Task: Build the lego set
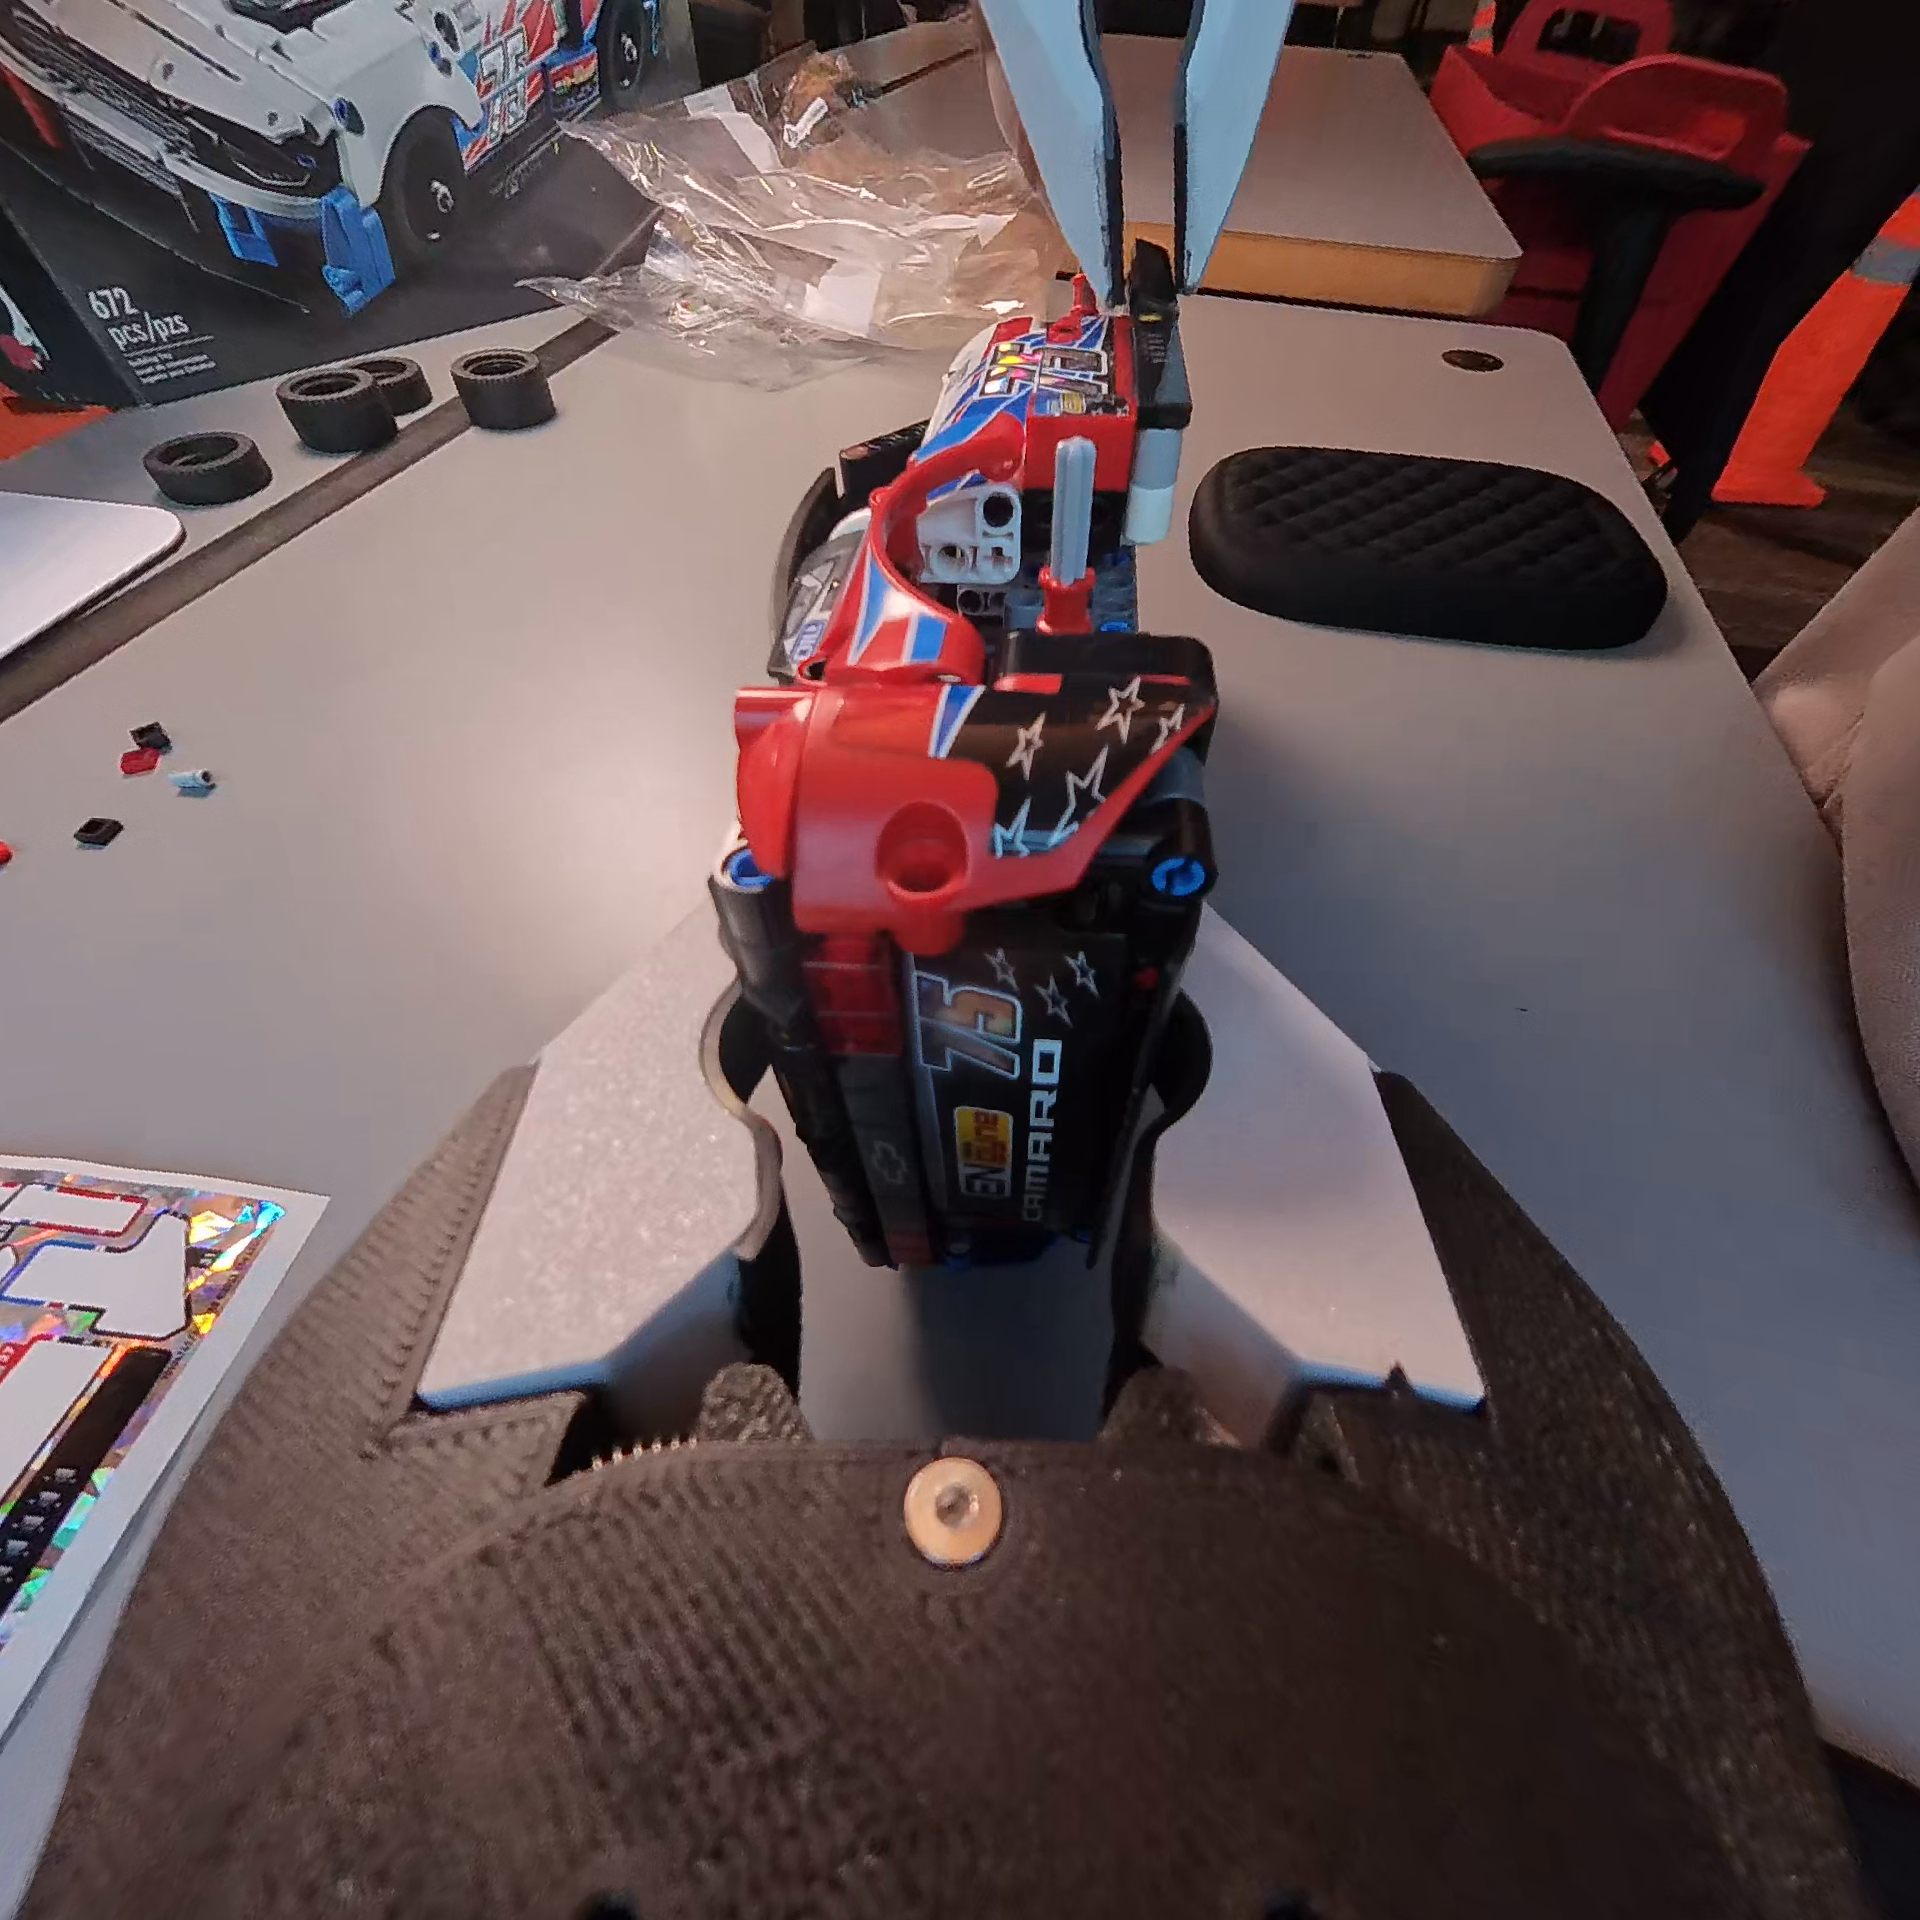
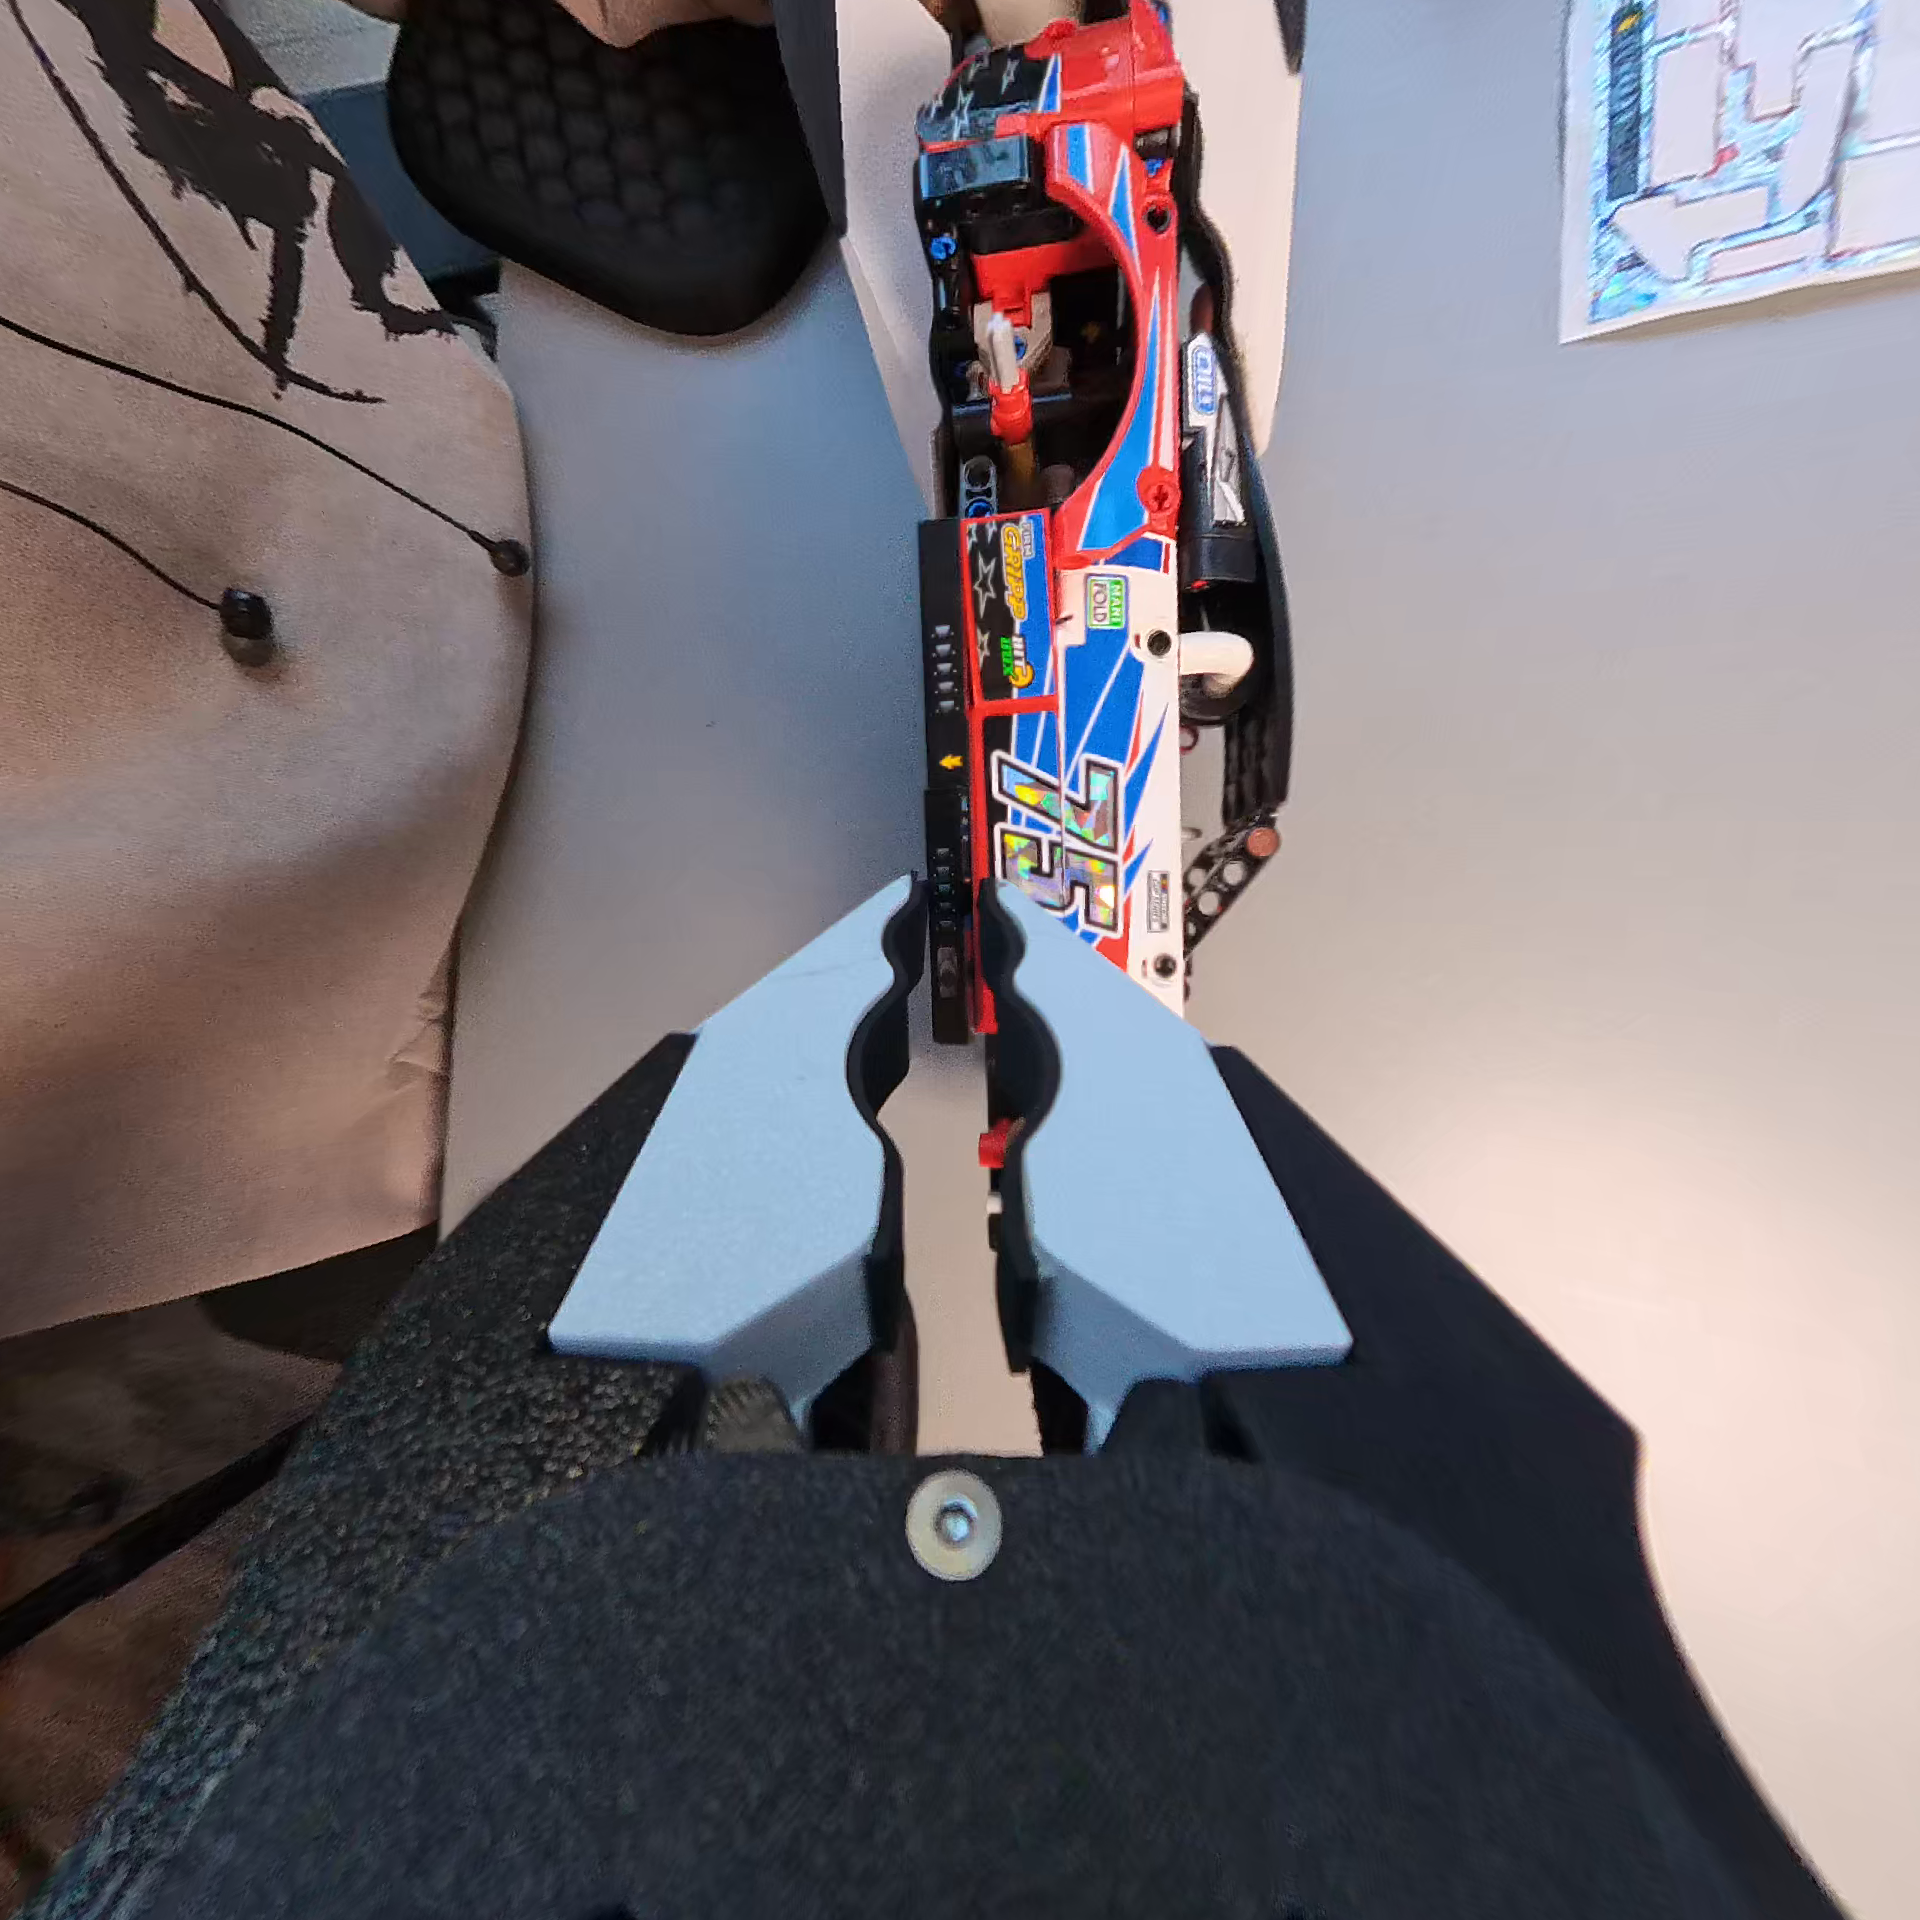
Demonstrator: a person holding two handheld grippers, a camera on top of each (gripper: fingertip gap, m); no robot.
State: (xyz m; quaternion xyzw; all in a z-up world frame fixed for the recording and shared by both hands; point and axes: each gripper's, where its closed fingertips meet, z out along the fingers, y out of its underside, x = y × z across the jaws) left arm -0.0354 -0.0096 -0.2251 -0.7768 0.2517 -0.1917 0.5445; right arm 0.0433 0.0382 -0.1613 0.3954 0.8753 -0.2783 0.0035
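Sticker sheet [image 1: 114,1382] and box [image 1: 260,156] cropped by frame edges

I'm at what looks like an office or shared workroom. My grey desk [image 1: 416,644] has a round cable hole [image 1: 1472,361] near its far edge and butts against more desks of the same kind [image 1: 1340,177]. A black padded wrist rest [image 1: 1429,545] lies on it, and the corner of a silver laptop [image 1: 73,561] shows at my left. A red-and-black swivel chair [image 1: 1621,145] stands behind the desks, next to an orange cone [image 1: 1829,343]. The set's box [image 1: 260,187], a sticker sheet [image 1: 114,1340] and loose tyres [image 1: 343,405] share the desktop.
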